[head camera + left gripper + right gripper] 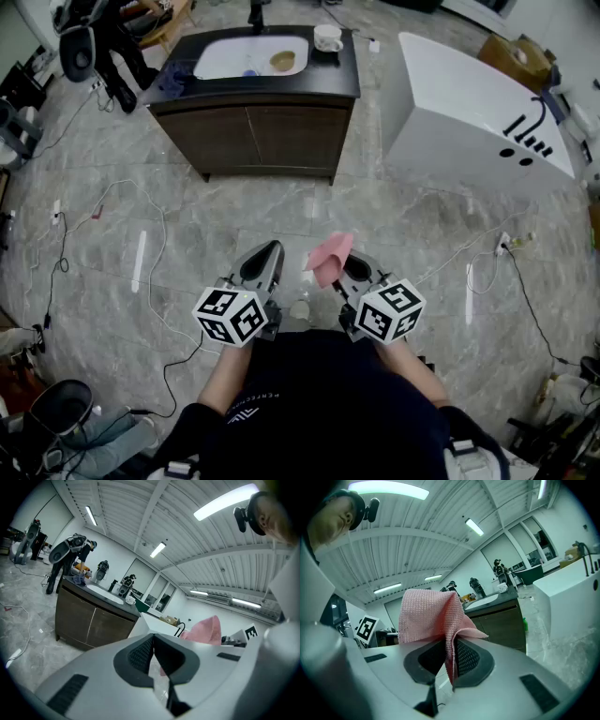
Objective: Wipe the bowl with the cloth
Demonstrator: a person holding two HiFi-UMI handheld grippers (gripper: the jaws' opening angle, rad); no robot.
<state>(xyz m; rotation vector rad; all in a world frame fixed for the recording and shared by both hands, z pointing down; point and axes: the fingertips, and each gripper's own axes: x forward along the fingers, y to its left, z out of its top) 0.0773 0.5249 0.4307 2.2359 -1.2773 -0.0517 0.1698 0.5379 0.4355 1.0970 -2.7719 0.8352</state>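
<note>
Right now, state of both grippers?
Left gripper: shut, nothing in it.
Right gripper: shut on the pink cloth.

The cloth (429,616) is pink, with a fine grid weave; the left gripper (152,637) and the right gripper (449,641) are pale grey with dark grey pads (466,658); their cubes (230,316) are white with black squares; the floor (187,216) is grey veined marble; the cabinet (253,131) is dark brown; the bowl (282,61) is tan.

We log the left gripper (153,637) jaws together, empty; pink cloth (204,631) at three o'clock, cabinet (89,620) at nine.
</note>
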